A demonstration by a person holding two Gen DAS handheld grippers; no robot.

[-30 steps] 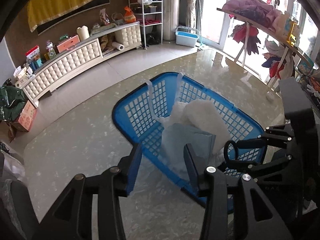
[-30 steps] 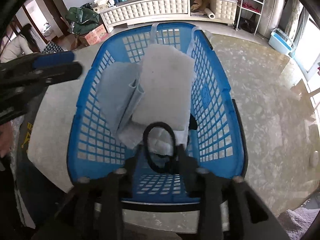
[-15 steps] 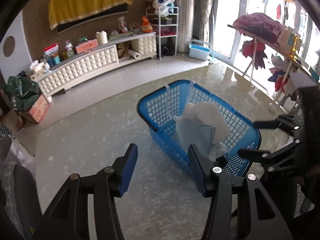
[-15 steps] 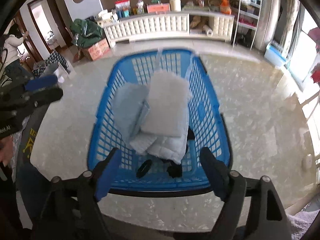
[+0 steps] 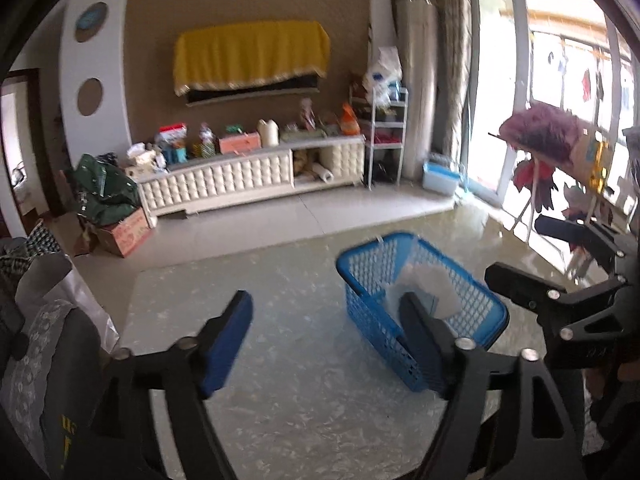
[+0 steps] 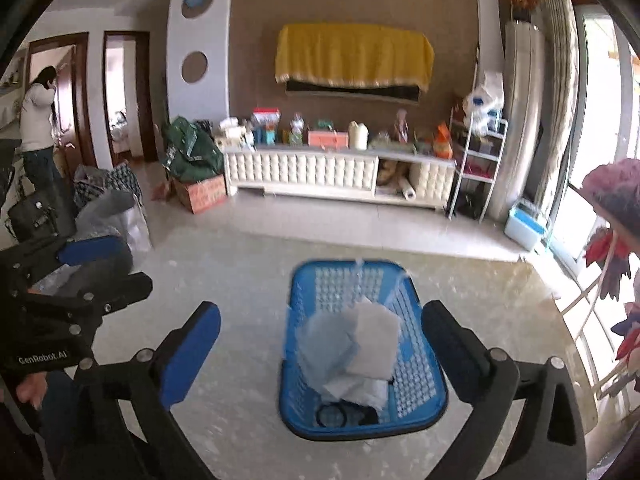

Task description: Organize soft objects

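Right wrist view is showing the blue basket (image 6: 362, 360) sitting on the table (image 6: 240, 360), already holding the folded cloths (image 6: 352, 344) and a black loop (image 6: 332, 414). I am holding the right tool (image 6: 320, 344) and left tool (image 5: 324, 328) released, empty; I am judging the sorting nearly done.

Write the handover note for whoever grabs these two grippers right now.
Left gripper: open, empty, above the table beside the basket.
Right gripper: open, empty, raised above the near end of the basket.
Blue basket stands on the marble table. Inside: a white fluffy cloth on top, a light blue folded cloth beside it, and a black loop at the near end.
Done: those soft items are in the basket.
Left: no other soft item shows on the table; check around before calling it finished.
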